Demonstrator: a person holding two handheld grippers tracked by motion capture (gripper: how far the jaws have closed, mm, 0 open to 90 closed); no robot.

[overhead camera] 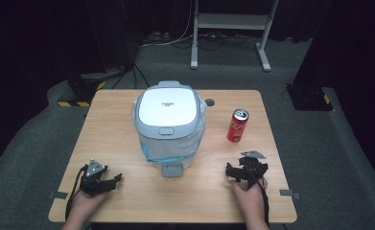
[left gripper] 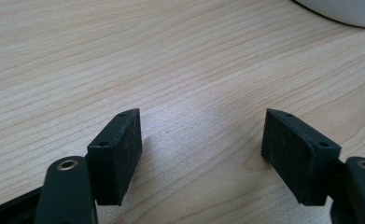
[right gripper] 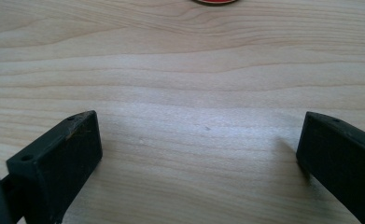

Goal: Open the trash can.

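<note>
High view: both tools, left (overhead camera: 116, 179) and right (overhead camera: 231, 173), gape over bare table (overhead camera: 185, 201) near its edge.

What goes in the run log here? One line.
left gripper: open, empty | right gripper: open, empty | bin: lid shut | can: upright

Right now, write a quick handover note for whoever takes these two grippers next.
Left gripper: jaws open, holding nothing, resting near the table's front left edge.
Right gripper: jaws open, holding nothing, near the front right, just in front of the red can.
The can stands upright to the right of the bin.
The bin sits mid-table with its white lid shut and a plastic liner around its rim.
Done: nothing visible yet; neither thing is touched.
Left: probably open the lid and drop the can in.
</note>
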